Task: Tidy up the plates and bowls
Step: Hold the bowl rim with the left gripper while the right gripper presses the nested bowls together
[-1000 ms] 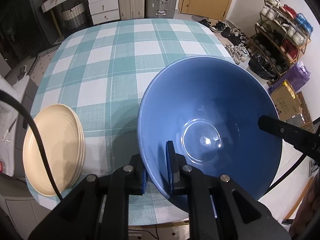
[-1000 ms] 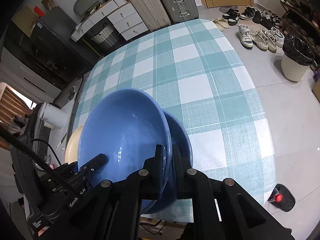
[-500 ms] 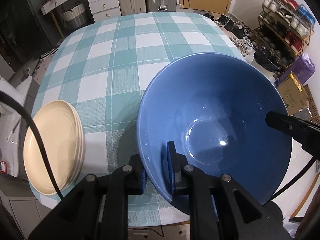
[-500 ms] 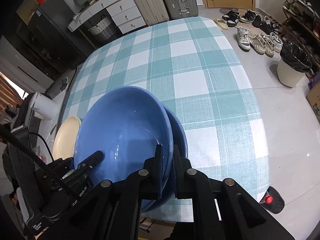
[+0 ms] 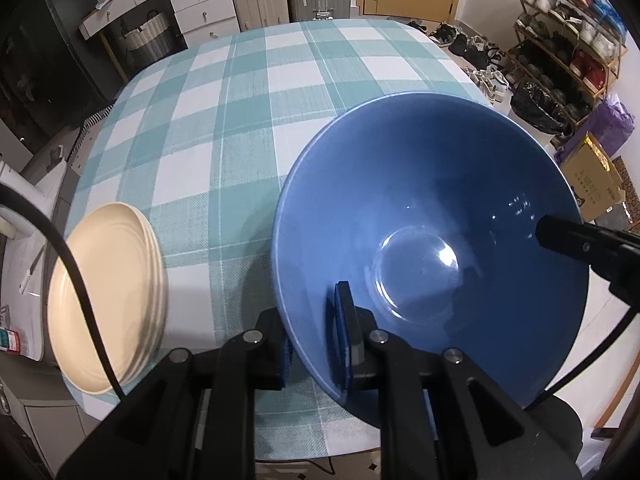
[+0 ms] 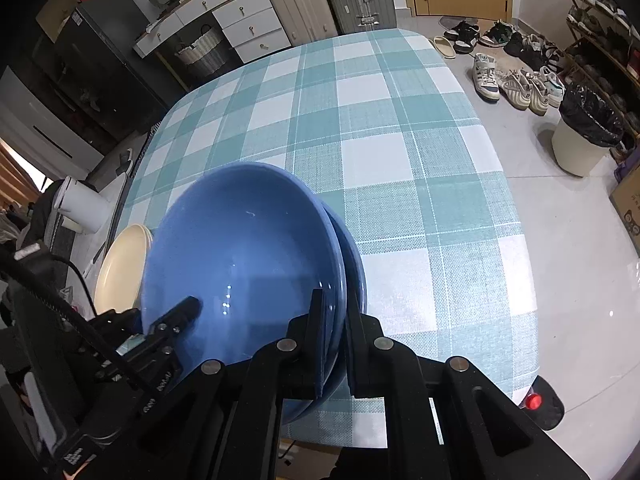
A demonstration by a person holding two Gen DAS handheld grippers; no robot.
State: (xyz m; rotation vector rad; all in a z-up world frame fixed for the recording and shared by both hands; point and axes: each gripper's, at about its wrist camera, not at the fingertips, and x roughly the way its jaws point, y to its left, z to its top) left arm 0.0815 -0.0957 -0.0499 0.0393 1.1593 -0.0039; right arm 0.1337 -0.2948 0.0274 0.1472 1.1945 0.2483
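The table (image 6: 400,128) wears a teal and white checked cloth, with drawers, suitcases and shoe racks behind it. At its near edge I have the upper blue bowl (image 5: 432,216) settling into a second blue bowl (image 6: 356,264) beneath it; from the right wrist camera, the lower one shows only as a crescent of rim on the right. A stack of cream plates (image 5: 108,300) sits just beside the bowls, on the left.

My left gripper (image 5: 316,344) straddles the upper bowl's near rim, one finger inside and one outside, and its jaws are opening a little. The outer pad looks barely clear of the wall, so I judge the grip is loosening rather than gone. My right gripper (image 6: 334,344) is nearly closed, and it pinches the rim on the opposite side. I cannot tell whether it clamps one rim or both.

To do this well, I want the upper bowl seated level and centred before either hand lets go. I would ease the left side free first, steady the bowl with the right, then lift each gripper straight up so no finger drags the rim. The stack sits close to the table edge, so a sideways tug could tip it off.
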